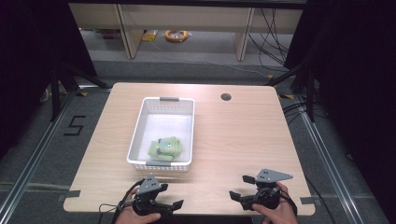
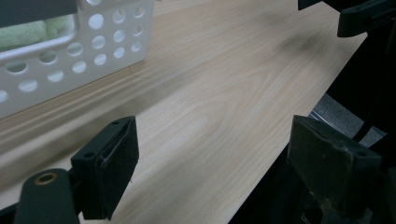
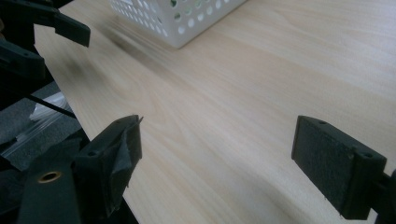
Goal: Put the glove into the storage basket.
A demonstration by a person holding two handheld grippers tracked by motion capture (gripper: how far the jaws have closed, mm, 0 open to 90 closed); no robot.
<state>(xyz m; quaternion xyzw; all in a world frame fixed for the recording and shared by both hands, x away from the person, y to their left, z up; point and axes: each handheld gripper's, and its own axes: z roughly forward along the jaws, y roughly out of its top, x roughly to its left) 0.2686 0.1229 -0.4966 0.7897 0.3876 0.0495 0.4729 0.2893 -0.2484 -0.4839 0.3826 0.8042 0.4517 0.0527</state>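
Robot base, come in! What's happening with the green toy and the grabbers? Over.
Left hand-held gripper open, right hand-held gripper open, both at near table edge. Green toy lies in white basket. Nothing between. Over.

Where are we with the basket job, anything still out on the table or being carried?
Done, by the look of it: the green folded cloth lies inside the white basket. In hand: nothing; the left tongs and right tongs are open near the table's front edge. Left: I see no loose item on the tabletop.

A single black numeral "5" (image 1: 74, 126) is marked on the grey floor (image 1: 42, 154) to the left of the bench (image 1: 233, 135). Nothing else can be read.
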